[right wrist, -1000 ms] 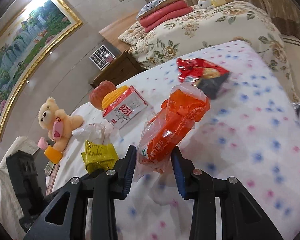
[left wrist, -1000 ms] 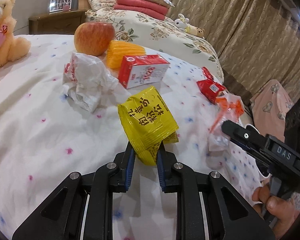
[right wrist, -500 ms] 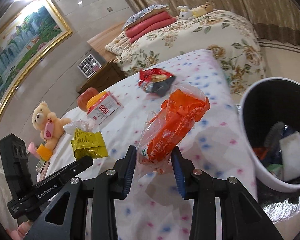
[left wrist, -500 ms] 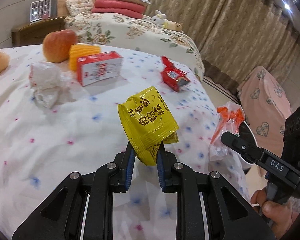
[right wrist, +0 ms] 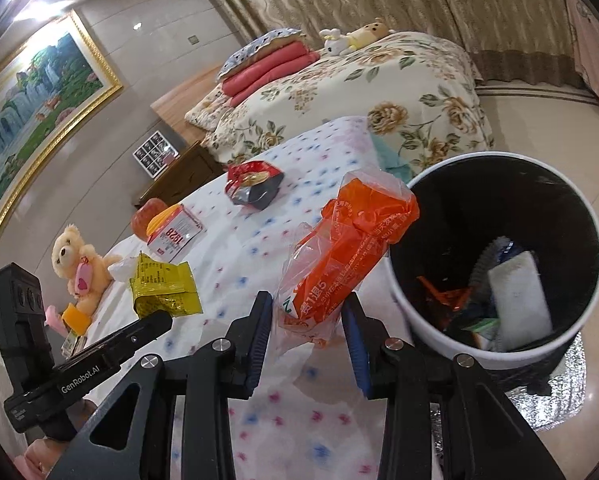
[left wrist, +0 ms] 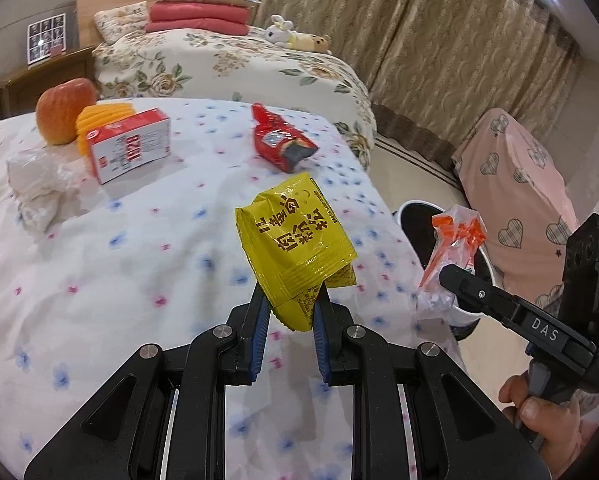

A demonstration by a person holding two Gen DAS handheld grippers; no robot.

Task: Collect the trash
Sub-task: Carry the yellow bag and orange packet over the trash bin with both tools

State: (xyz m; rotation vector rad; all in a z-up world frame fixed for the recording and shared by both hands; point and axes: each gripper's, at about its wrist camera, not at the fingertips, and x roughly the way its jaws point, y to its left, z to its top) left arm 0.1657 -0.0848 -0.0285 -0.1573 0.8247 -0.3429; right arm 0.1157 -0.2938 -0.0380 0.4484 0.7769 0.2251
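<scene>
A yellow packet [left wrist: 295, 240] is pinched by the left gripper [left wrist: 289, 312] and an orange bag [right wrist: 339, 248] by the right gripper [right wrist: 307, 320], both near the bin [right wrist: 399, 300], which already contains rubbish. A red wrapper [left wrist: 281, 144] and crumpled paper [left wrist: 35, 184] are left farther from the bin.

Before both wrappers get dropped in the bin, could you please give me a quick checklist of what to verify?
1. Left gripper shut on yellow packet: ok.
2. Right gripper shut on orange bag: ok.
3. Bin open with room inside: ok; some trash at the bottom, plenty of space.
4. Orange bag over the bin mouth: not ok; it hangs beside the rim, over the bed edge.
5. Yellow packet over the bin: not ok; it is above the bed.
6. Grippers apart from each other: ok.
</scene>
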